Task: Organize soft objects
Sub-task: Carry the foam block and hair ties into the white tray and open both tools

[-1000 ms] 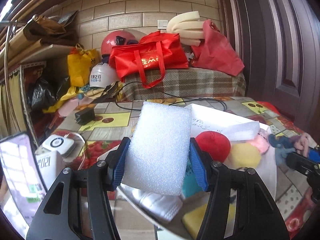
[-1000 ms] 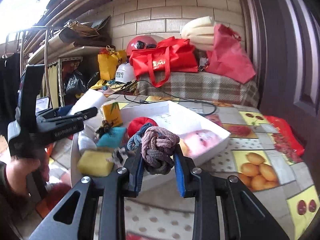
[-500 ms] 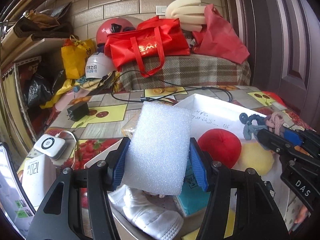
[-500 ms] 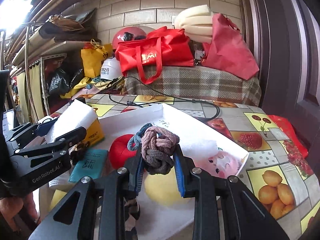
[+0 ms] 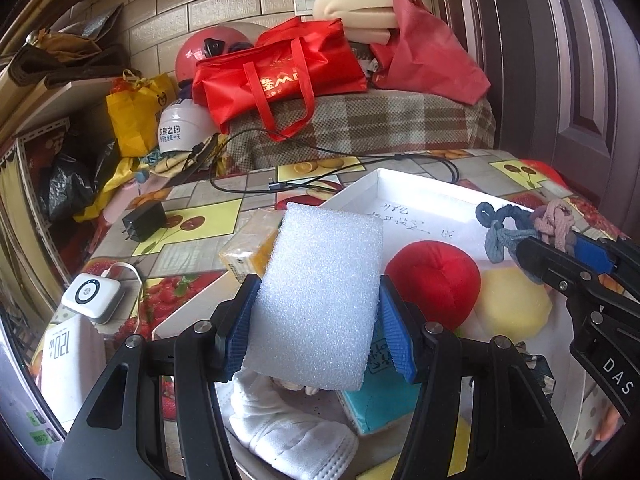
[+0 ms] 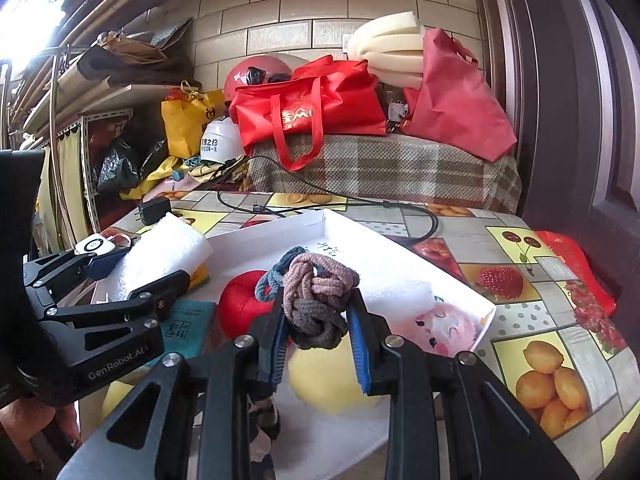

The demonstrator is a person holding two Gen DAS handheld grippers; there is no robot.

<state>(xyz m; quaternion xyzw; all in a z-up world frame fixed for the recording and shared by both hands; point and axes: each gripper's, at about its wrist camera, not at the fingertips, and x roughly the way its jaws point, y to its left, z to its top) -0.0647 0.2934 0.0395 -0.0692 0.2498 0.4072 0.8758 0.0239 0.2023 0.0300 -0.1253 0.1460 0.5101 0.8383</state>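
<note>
Left claw (image 5: 320, 316) grips foam block (image 5: 320, 296); right claw (image 6: 318, 332) pinches knotted rope (image 6: 316, 300). Both over the white box (image 6: 404, 252): lower first, then release gently.

Mostly reds, whites and a fruit-print cloth.

White foam block (image 5: 320, 300) between blue pads (image 5: 394, 336) on black fingers. Knotted cord (image 6: 316, 300) in dusty pink, brown and grey-blue. White tray (image 6: 400, 248) with dark handwriting, holding a red ball (image 5: 434, 280), pale yellow ball (image 5: 516, 304), teal packet (image 5: 380, 400), white sock (image 5: 288, 432) and pink plush (image 6: 444, 328). Tablecloth (image 6: 532, 320) in grey, white and yellow squares, printed with oranges, strawberries and cherries. Behind, a red bag (image 5: 280, 72) with gold lettering, yellow bag (image 5: 136, 116), pink-red helmet (image 5: 200, 56), white helmet (image 5: 180, 128), cream foam (image 5: 360, 4), brown-green plaid cover (image 5: 380, 120), beige brick wall (image 6: 320, 4), black cable (image 5: 344, 160).
</note>
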